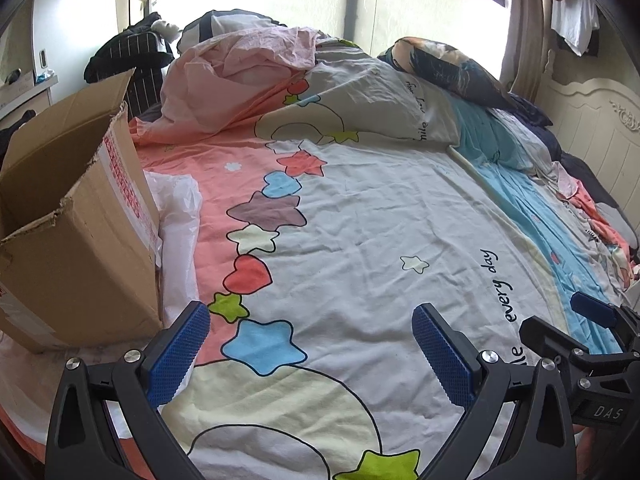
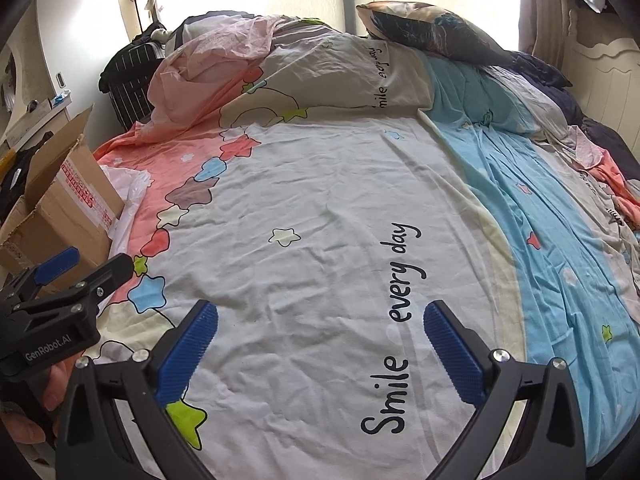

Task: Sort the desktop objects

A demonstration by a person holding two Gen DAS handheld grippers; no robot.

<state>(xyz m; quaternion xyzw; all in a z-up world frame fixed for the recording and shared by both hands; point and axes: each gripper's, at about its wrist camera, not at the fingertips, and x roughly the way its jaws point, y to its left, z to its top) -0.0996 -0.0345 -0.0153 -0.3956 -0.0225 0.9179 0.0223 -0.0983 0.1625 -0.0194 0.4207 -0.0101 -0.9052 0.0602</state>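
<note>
My left gripper (image 1: 310, 320) hovers open over a bed cover (image 1: 380, 220) printed with coloured stars and hearts; only cloth lies between its blue pads. In the right wrist view the left gripper (image 2: 94, 266) shows at the left edge, held by a hand (image 2: 52, 384). My right gripper (image 2: 320, 312) is also open, above the words "Smile every day", with nothing between its fingers. It appears at the right edge of the left wrist view as the right gripper (image 1: 560, 320). An open cardboard box (image 1: 80, 240) stands on the bed to the left of both grippers.
A white plastic bag (image 1: 180, 216) lies against the box's right side. A heaped pink quilt (image 1: 240, 68) and a dark patterned pillow (image 1: 452, 68) sit at the far end. Crumpled clothes (image 1: 592, 208) lie along the right, by a cream headboard (image 1: 592, 120).
</note>
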